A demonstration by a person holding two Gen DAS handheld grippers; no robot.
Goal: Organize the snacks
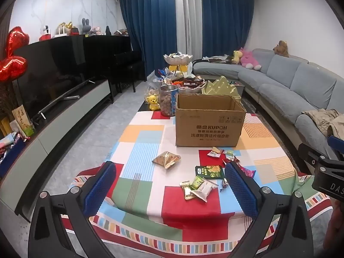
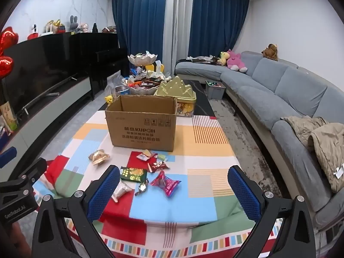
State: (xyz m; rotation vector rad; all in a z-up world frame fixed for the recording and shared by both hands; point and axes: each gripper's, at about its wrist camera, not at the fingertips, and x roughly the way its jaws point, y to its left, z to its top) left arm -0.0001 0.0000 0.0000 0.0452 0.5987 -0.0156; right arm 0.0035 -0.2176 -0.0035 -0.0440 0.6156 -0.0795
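An open cardboard box stands on the colourful tablecloth; it also shows in the right wrist view. Several snack packets lie in front of it: a brown packet, a dark green packet, a white packet and small candies. In the right wrist view I see the green packet, a pink packet and the brown packet. My left gripper is open and empty above the near table edge. My right gripper is open and empty, above the pink packet.
Behind the box stand a tiered snack bowl, a jar of nuts, a gold tin and a yellow toy. A grey sofa runs along the right; a TV cabinet along the left.
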